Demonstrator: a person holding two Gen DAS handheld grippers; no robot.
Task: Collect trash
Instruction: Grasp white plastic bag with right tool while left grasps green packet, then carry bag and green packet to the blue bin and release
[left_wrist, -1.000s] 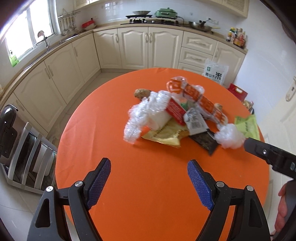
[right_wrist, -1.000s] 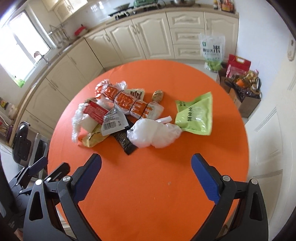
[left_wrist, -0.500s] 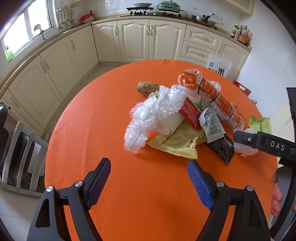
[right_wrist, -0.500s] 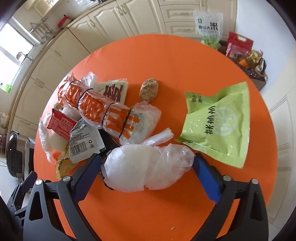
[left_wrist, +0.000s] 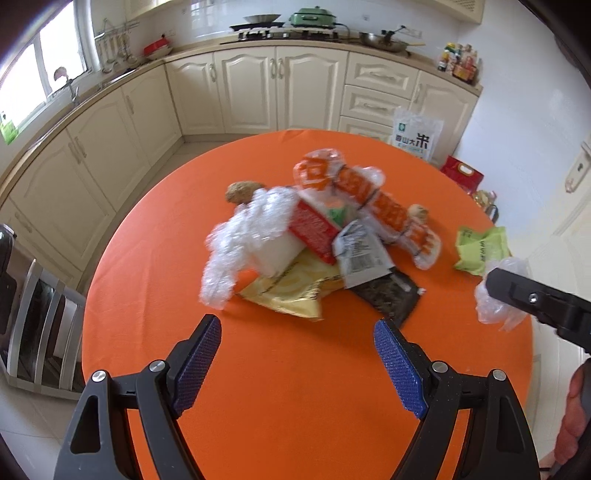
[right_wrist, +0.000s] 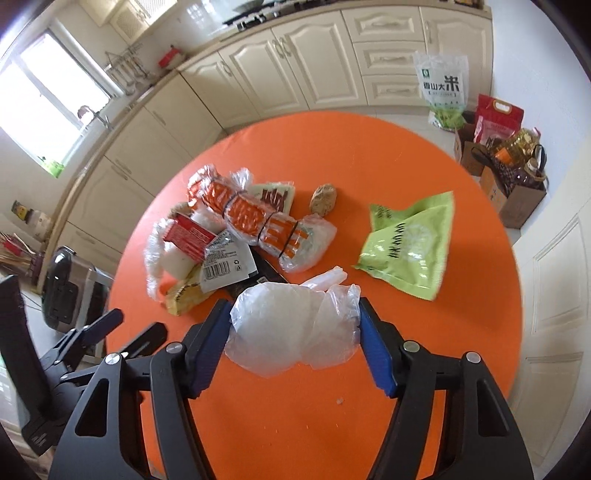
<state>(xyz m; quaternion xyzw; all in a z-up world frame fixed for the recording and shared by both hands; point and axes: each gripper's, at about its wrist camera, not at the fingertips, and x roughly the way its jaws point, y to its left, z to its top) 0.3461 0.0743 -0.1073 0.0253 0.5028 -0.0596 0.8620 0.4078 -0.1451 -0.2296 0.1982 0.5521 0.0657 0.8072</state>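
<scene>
The right gripper (right_wrist: 295, 332) pinches a crumpled clear plastic bag (right_wrist: 291, 328); thin film could slip free when lifted. The left gripper (left_wrist: 297, 363) hangs unclenched, holding nothing.

Quick tally around the orange table (right_wrist: 369, 155): one crumpled clear bag (right_wrist: 295, 332), one green pouch (right_wrist: 410, 243), one orange-printed wrapper bound with bands (right_wrist: 255, 218), one red packet (right_wrist: 188, 236), one white barcode sachet (right_wrist: 225, 264), one yellow wrapper (left_wrist: 295, 284), one dark wrapper (left_wrist: 391, 297), one bubbly clear film (left_wrist: 236, 240). Two brown lumps (left_wrist: 242, 192) (left_wrist: 418, 212) by the pile. Two claws (left_wrist: 297, 354) (right_wrist: 295, 339). Off the table, one rice sack (right_wrist: 441, 88).
</scene>
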